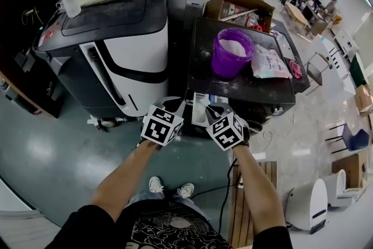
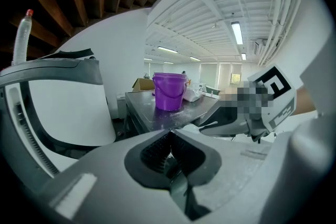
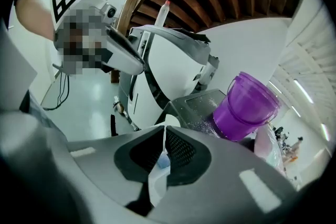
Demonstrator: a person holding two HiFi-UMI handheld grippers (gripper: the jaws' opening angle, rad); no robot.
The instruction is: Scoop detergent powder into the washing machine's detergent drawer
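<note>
Plainly, the detergent powder [image 1: 234, 45] is heaped white inside the purple bucket [image 1: 232, 61], which stands upright on the dark tabletop [image 1: 256, 89] just beside a pale detergent bag [image 1: 269, 62]. Both grippers are held close together at the near edge of that tabletop, apart from the bucket. The jaws of the left gripper [image 2: 169, 139] are pressed together with nothing seen between them. The jaws of the right gripper [image 3: 161, 134] are closed on a thin white piece [image 3: 157, 178] with a blue patch, which is judged to be a scoop handle, though its bowl is not shown. The powder is expected to be light, loose and easily spilled, so it is best lifted level in a scoop. The handle looks stiff and smooth and is best gripped firmly along its flat. The detergent drawer cannot be picked out with certainty.
</note>
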